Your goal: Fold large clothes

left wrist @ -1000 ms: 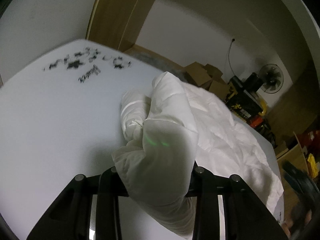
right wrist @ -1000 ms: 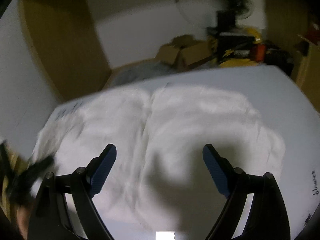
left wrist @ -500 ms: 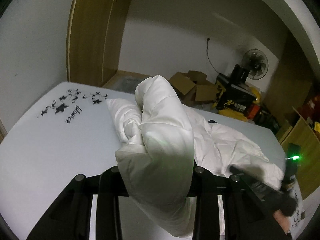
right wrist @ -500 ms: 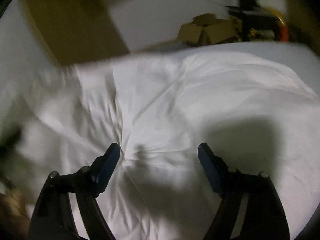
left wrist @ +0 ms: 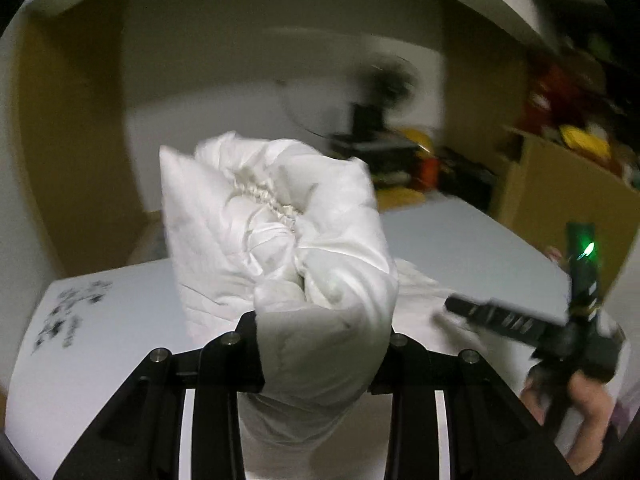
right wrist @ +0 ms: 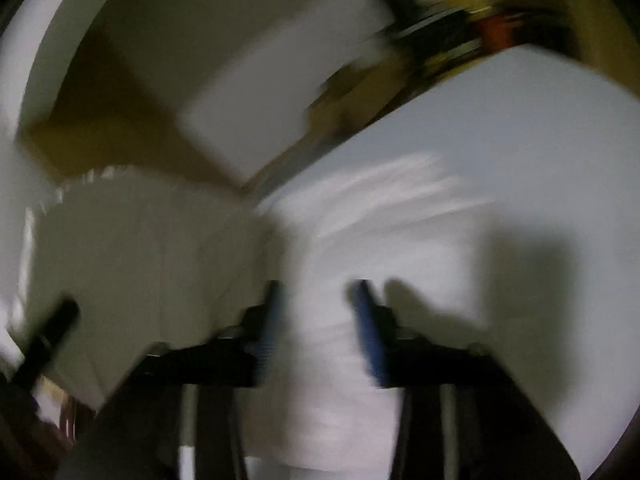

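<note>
Clamping a bunched wad of the white padded garment (left wrist: 304, 280), my left gripper (left wrist: 320, 344) holds it lifted at twelve o'clock above the white table (left wrist: 120, 320). My right gripper (right wrist: 318, 320), jaws half apart after narrowing, points at blurred white fabric at twelve; whether they pinch it I cannot tell.

White garment (right wrist: 360, 216) on white table (left wrist: 472, 240)

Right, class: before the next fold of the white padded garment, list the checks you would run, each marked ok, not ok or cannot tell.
1. Left tongs clamped on a thick bunch of the white garment: ok.
2. Bunch lifted off the table: ok.
3. Right tongs gripping cloth: cannot tell; white fabric lies between the blue pads, picture blurred.
4. Rest of the garment lying flat: cannot tell.
5. Bare table beyond the garment: ok.
</note>
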Demonstrator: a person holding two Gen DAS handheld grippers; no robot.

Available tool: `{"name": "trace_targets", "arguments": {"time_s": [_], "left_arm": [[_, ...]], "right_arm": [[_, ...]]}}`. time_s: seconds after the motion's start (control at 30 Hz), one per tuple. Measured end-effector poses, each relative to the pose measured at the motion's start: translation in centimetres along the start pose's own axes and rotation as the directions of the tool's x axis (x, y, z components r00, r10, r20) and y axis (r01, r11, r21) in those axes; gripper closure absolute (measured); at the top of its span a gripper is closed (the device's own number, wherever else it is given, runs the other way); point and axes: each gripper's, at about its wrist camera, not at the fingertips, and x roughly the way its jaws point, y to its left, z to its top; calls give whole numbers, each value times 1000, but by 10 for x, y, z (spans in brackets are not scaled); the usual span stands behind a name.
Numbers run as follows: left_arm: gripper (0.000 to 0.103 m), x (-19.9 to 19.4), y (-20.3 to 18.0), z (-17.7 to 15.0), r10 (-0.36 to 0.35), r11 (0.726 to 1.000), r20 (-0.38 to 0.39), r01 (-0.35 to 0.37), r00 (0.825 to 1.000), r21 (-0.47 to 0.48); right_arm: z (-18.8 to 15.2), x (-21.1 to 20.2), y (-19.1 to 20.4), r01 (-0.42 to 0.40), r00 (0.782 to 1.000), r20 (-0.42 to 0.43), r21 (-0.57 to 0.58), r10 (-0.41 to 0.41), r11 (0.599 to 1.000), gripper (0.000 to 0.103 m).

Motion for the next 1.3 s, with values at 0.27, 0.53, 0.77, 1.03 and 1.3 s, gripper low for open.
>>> {"name": "trace_targets", "arguments": {"time_s": [0.27, 0.53, 0.77, 1.03, 1.3], "left_arm": [[69, 94, -124, -60, -142, 968, -262, 189, 955, 165], [67, 143, -118, -73, -203, 969, -399, 243, 894, 51], [63, 130, -115, -65, -240, 963, -355, 269, 904, 31], [0, -14, -32, -48, -375, 927, -110, 374, 920, -37], [0, -70, 79, -59, -227, 951, -21, 216, 974, -219]], "right_arm": [[0, -54, -110, 102, 993, 43, 166, -111, 981, 47], [-6, -66, -144, 119, 992, 16, 241, -127, 963, 47], [-17, -92, -118, 115, 993, 14, 163, -119, 980, 36], [-12, -110, -67, 65, 997, 33, 34, -66, 997, 22], [11, -38, 24, -29, 983, -184, -219, -12, 975, 20]]}}
